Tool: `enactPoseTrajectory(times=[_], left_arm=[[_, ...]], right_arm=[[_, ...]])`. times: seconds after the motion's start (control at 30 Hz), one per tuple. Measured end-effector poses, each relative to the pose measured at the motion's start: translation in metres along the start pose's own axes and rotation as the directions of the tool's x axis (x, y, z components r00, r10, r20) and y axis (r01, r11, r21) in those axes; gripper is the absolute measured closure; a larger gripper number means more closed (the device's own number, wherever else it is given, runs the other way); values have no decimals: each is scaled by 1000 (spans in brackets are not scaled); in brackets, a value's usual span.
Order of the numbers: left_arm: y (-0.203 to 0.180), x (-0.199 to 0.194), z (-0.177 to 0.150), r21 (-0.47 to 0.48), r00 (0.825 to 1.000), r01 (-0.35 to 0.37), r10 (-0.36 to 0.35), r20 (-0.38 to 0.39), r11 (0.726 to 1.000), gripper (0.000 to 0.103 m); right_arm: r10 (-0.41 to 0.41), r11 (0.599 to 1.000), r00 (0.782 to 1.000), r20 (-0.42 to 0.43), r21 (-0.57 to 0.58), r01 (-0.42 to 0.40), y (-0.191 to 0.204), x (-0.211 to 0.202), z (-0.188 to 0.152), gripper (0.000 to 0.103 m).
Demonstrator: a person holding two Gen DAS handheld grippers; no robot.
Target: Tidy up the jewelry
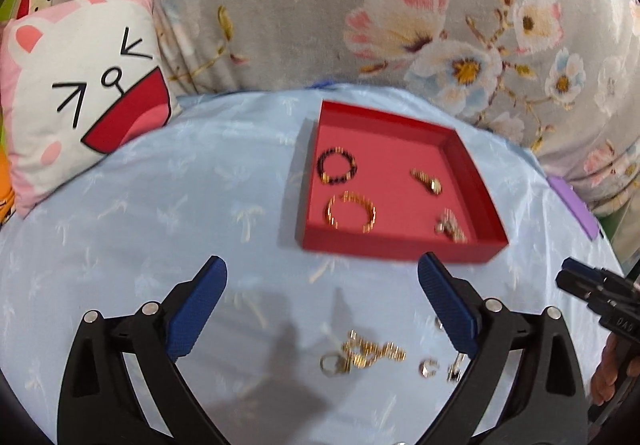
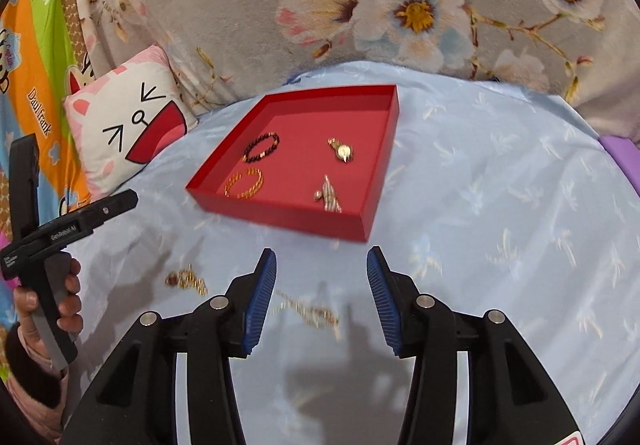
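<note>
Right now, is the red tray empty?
No, the red tray holds a dark beaded bracelet, a gold bracelet and two other pieces.

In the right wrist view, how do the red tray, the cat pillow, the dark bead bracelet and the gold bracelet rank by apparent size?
1. red tray
2. cat pillow, though it lies farther back
3. dark bead bracelet and gold bracelet: these look alike, so no ranking.
</note>
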State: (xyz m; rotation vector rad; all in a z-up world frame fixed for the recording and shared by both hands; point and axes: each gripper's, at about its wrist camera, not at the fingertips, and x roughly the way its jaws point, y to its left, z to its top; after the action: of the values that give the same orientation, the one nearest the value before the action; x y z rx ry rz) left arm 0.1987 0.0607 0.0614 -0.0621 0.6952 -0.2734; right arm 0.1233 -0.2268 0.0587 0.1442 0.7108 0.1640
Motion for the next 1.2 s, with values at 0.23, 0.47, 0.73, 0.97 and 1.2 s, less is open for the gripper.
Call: enactPoseTrajectory(times=[0.23, 0.47, 0.73, 0.97, 1.2], left_arm=[[-6, 16, -52, 48, 995, -43, 47, -84, 998, 17], [-9, 28, -68, 81, 990, -57, 66, -122, 995, 34], [-12, 35, -70, 95, 987, -43, 57, -152, 995, 58], [-15, 38, -70, 106, 984, -25, 44, -171, 994, 75], [-11, 37, -70, 84, 986, -11, 25, -165, 996, 82]], right_arm=[[-5, 1000, 1000, -22, 24, 5, 0, -3, -37, 56], [-31, 999, 998, -47, 18, 32, -1, 10, -55, 56], [-31, 999, 997, -71, 14, 32, 1, 20, -61, 56], [-29, 1000, 996, -87, -3, 29, 7, 24, -65, 56], [-33, 999, 996, -86, -14, 32, 9, 24, -67, 56]])
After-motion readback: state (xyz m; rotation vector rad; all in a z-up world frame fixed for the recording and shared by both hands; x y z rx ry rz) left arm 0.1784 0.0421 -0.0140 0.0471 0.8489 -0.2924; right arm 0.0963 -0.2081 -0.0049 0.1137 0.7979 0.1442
